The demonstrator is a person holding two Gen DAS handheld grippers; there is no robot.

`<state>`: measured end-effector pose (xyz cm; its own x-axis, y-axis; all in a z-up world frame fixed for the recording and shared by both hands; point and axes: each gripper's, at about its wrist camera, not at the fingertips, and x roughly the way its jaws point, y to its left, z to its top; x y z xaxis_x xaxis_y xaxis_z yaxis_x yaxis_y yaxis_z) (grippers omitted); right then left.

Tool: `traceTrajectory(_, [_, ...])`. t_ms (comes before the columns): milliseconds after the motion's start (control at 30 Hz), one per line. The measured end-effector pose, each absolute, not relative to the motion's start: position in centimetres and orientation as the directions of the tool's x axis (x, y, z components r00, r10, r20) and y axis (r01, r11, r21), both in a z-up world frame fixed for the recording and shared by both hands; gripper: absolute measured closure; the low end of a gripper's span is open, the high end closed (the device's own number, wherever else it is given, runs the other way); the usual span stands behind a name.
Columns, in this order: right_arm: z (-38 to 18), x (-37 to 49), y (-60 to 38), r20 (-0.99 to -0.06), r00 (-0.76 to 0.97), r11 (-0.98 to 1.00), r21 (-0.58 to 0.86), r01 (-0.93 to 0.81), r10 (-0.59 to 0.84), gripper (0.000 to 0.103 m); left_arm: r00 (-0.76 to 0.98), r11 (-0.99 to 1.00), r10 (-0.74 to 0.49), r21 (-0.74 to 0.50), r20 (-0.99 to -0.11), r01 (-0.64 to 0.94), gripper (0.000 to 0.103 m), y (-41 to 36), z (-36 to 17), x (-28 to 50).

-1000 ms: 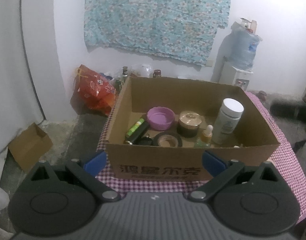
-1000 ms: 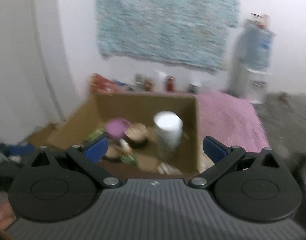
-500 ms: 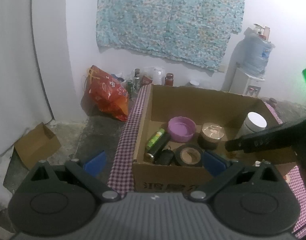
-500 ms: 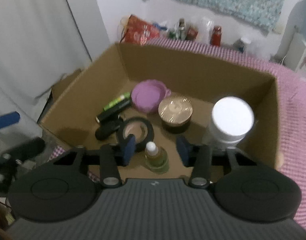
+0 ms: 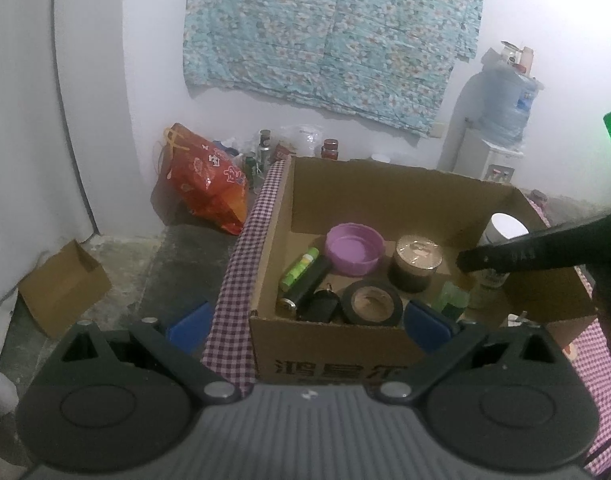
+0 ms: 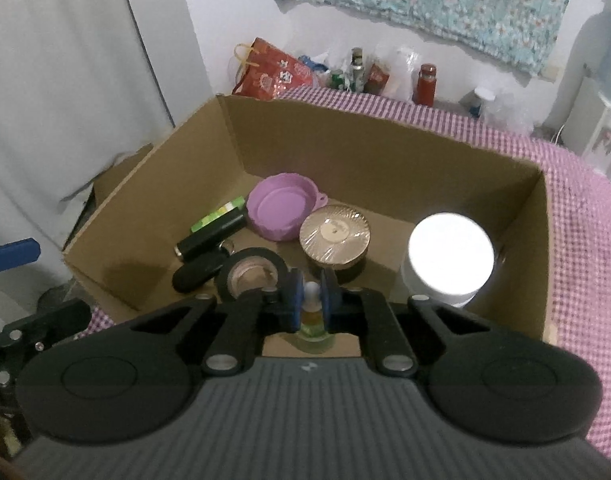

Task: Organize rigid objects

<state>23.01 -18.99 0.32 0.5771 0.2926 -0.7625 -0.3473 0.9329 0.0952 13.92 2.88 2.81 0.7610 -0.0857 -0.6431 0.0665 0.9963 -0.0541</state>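
Dropper bottle | upright at the near wall of the cardboard box, long axis vertical | right gripper clenched on its neck from above, so lift goes straight up | left gripper released, outside the box's near-left corner.

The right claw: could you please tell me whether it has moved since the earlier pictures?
Yes. The right claw has come down and forward into the cardboard box, and has shut on the small dropper bottle near the box's front wall.
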Motion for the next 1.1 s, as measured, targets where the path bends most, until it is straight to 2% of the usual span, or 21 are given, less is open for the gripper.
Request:
traceTrajectory(133, [0.2,23.1,-18.8,-0.767,0.582,0.93,0.053,-0.363,0.27,0.094,0.758,0.996,-0.092,-0.058,-0.646,0.071,0.0,2.8,2.7,13.9])
traceTrajectory(233, [0.2,23.4,-19.0,-0.778,0.562,0.926,0.067,-0.371,0.282,0.084,0.755,0.995,-0.099,-0.061,-0.648,0.078,0.0,2.5,2.6,13.8])
traceTrajectory(333, [2.1,22.7,-19.9,-0.758,0.583,0.925,0.067,-0.375,0.291,0.068,0.755,0.995,-0.101,-0.053,-0.648,0.088,0.0,2.4,2.5,13.8])
traceTrajectory(400, [3.8,21.8,-20.5,-0.758,0.59,0.922,0.041,-0.385,0.28,0.049,0.754,0.994,-0.102,-0.047,-0.649,0.094,0.0,2.4,2.5,13.9])
traceTrajectory(433, [4.3,21.5,-20.7,-0.772,0.572,0.918,0.036,-0.395,0.276,0.048,0.751,0.994,-0.103,-0.043,-0.652,0.098,0.0,2.3,2.5,13.9])
traceTrajectory(567, [4.2,21.7,-21.2,-0.882,0.418,0.909,0.027,-0.415,0.217,0.048,0.745,0.993,-0.107,-0.028,-0.659,0.117,0.0,2.0,2.8,14.2])
traceTrajectory(700, [2.8,23.5,-21.8,-0.941,0.289,0.925,0.059,-0.375,0.177,0.05,0.724,0.986,-0.149,-0.049,-0.673,0.157,0.0,1.2,3.5,15.0])
traceTrajectory(1100, [-0.4,27.3,-21.4,-0.992,0.008,0.923,0.113,-0.367,0.124,0.054,0.695,0.972,-0.172,-0.007,-0.698,0.234,0.0,-1.6,3.5,18.2])
